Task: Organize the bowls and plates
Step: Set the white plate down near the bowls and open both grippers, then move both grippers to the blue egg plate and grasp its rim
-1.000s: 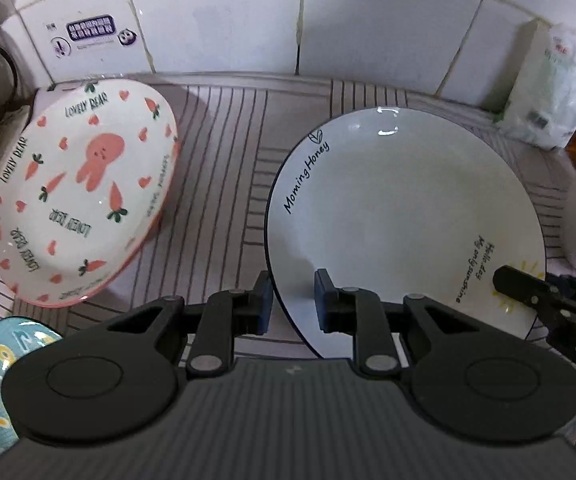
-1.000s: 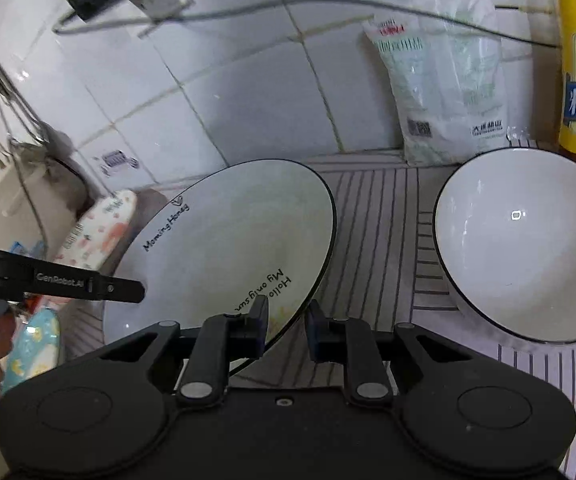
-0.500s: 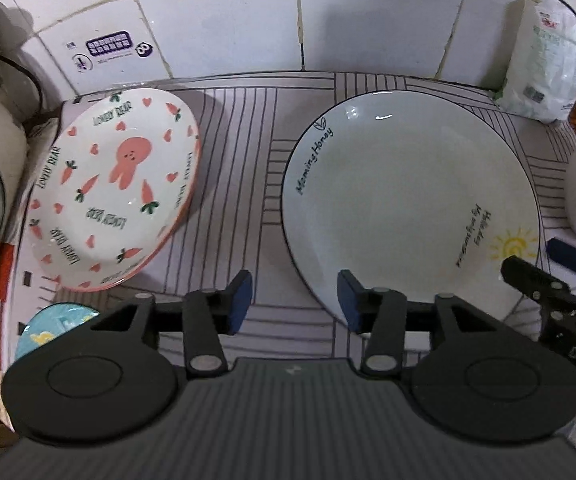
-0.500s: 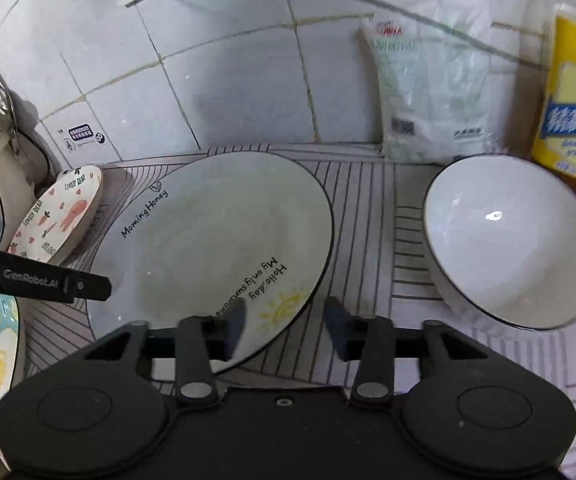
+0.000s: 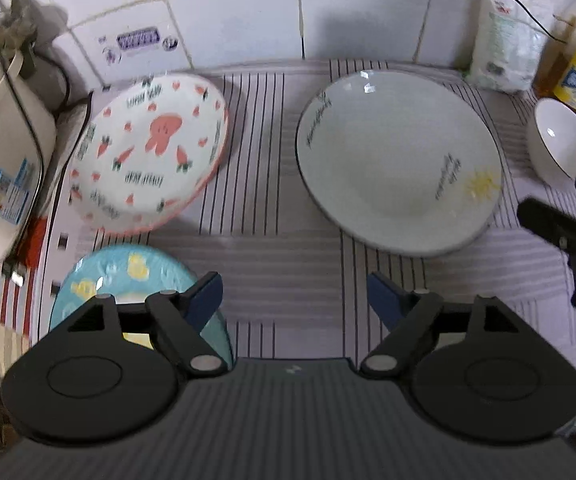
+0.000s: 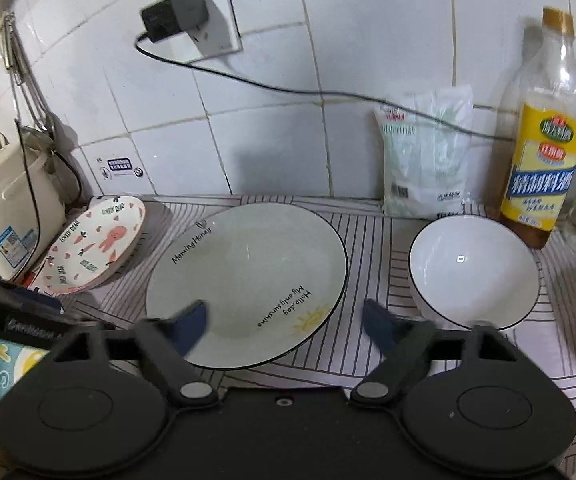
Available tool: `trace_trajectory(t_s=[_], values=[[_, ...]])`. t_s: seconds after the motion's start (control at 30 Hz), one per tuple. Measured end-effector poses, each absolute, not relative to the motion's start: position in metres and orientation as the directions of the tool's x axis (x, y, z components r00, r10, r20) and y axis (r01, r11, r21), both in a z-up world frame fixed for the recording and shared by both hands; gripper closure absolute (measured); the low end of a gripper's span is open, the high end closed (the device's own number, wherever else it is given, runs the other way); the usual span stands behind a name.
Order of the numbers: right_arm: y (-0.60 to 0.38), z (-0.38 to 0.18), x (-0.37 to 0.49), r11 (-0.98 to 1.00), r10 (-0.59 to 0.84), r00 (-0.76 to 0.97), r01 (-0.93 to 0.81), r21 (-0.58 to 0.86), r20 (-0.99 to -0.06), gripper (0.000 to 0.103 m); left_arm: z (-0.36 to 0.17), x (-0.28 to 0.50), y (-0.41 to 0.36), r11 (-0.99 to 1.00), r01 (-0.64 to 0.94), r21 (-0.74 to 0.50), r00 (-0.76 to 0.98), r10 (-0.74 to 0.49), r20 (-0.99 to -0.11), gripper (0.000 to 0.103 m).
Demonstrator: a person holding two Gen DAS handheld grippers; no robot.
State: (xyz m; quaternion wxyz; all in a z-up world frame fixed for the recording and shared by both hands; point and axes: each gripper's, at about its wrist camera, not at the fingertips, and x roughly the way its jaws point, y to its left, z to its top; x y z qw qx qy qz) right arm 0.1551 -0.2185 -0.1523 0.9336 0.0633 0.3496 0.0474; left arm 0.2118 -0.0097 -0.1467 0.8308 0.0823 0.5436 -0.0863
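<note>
Four dishes: none stacked yet.
White plate (image 5: pixel 398 160): flat on mat, released.
Bunny plate (image 5: pixel 148 152): left of it.
Blue plate (image 5: pixel 128 276): nearer left.
Bowl (image 6: pixel 472 272): right of it.
Left gripper (image 5: pixel 294 296): jaws just spread, empty.
Right gripper (image 6: pixel 284 320): jaws just spread, empty.
Left: stacking.

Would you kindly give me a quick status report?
Both grippers, left and right, just opened, empty. Sunshine plate flat on mat. Nothing in the way.

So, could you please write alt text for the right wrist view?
The open right tool hovers empty above a white sunshine plate on a striped mat, with a white bowl to its right and a carrot-patterned plate left.
</note>
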Motion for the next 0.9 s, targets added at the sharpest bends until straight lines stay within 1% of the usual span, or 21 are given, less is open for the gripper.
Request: trace_trajectory(t_s=[0.1, 0.17, 0.23, 0.37, 0.43, 0.53, 0.67, 0.73, 0.8, 0.9], values=[[-0.213, -0.141, 0.144, 0.987, 0.142, 0.76, -0.063, 0.145, -0.634, 0.011, -0.134, 0.193, -0.003, 0.972, 0.234, 0.037, 0.393, -0.06, -0.917, 0.023], [-0.209, -0.134, 0.136, 0.987, 0.147, 0.769, -0.073, 0.143, -0.622, 0.011, -0.124, 0.18, 0.001, 0.969, 0.243, 0.045, 0.405, -0.059, -0.913, 0.02], [-0.203, -0.125, 0.127, 0.986, 0.162, 0.772, -0.096, 0.14, -0.614, 0.008, -0.114, 0.167, 0.006, 0.966, 0.254, 0.056, 0.415, -0.057, -0.908, 0.017], [-0.187, -0.11, 0.111, 0.973, 0.229, 0.758, -0.193, 0.126, -0.61, 0.002, -0.097, 0.143, 0.014, 0.947, 0.299, 0.114, 0.457, -0.037, -0.889, 0.013], [-0.175, -0.104, 0.104, 0.966, 0.248, 0.747, -0.24, 0.098, -0.617, 0.002, -0.091, 0.133, 0.019, 0.939, 0.314, 0.14, 0.468, -0.025, -0.883, 0.012], [-0.161, -0.097, 0.095, 0.963, 0.257, 0.749, -0.254, 0.094, -0.611, 0.002, -0.084, 0.121, 0.031, 0.93, 0.333, 0.152, 0.477, -0.028, -0.879, 0.009], [-0.151, -0.091, 0.083, 0.959, 0.281, 0.763, -0.251, 0.133, -0.582, 0.002, -0.082, 0.111, 0.049, 0.928, 0.34, 0.152, 0.47, -0.028, -0.882, 0.009], [-0.145, -0.09, 0.074, 0.948, 0.314, 0.765, -0.278, 0.152, -0.562, 0.002, -0.083, 0.107, 0.058, 0.929, 0.339, 0.146, 0.462, -0.029, -0.887, 0.009], [-0.137, -0.09, 0.067, 0.934, 0.352, 0.75, -0.318, 0.162, -0.56, 0.002, -0.084, 0.104, 0.069, 0.932, 0.336, 0.138, 0.458, -0.034, -0.888, 0.009], [-0.124, -0.093, 0.06, 0.928, 0.365, 0.745, -0.337, 0.158, -0.559, 0.002, -0.087, 0.099, 0.086, 0.936, 0.327, 0.132, 0.452, -0.032, -0.892, 0.009]])
